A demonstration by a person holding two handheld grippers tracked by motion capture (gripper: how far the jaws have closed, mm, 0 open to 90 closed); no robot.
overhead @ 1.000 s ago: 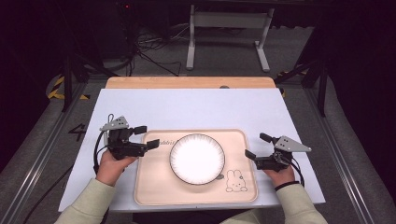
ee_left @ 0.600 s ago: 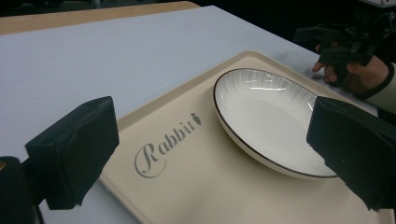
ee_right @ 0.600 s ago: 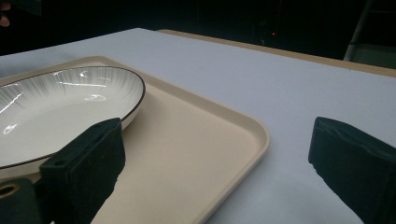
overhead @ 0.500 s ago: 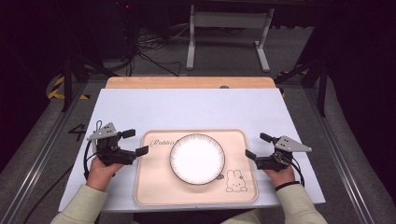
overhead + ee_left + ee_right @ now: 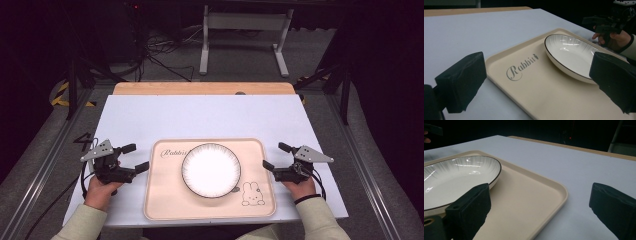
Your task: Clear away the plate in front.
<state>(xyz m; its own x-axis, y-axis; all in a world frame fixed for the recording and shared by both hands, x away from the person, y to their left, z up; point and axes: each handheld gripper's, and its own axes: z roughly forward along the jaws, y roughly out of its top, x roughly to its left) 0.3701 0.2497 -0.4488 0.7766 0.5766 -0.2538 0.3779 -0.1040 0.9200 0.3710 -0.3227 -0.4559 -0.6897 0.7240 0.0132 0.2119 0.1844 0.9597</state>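
Note:
A white plate (image 5: 211,169) with a dark rim sits in the middle of a beige tray (image 5: 165,200) printed with "Rabbit" and a bunny drawing. My left gripper (image 5: 136,157) rests open on the table just left of the tray. Its jaws have just been opening, and nothing is between them. In the left gripper view, the left gripper (image 5: 539,67) looks across the tray (image 5: 536,95) to the plate (image 5: 571,55). My right gripper (image 5: 275,156) is open just right of the tray. In the right gripper view, the right gripper (image 5: 541,202) frames the tray corner (image 5: 534,192) and the plate (image 5: 454,177).
The white table cover (image 5: 200,120) stretches bare behind the tray, with a wooden strip (image 5: 200,88) along the far edge. A metal stand (image 5: 245,30) and cables (image 5: 155,55) lie on the dark floor beyond the table.
My left gripper has moved left and back toward the person, away from the tray's left edge, and sunk lower. The right gripper, plate and tray have stayed put.

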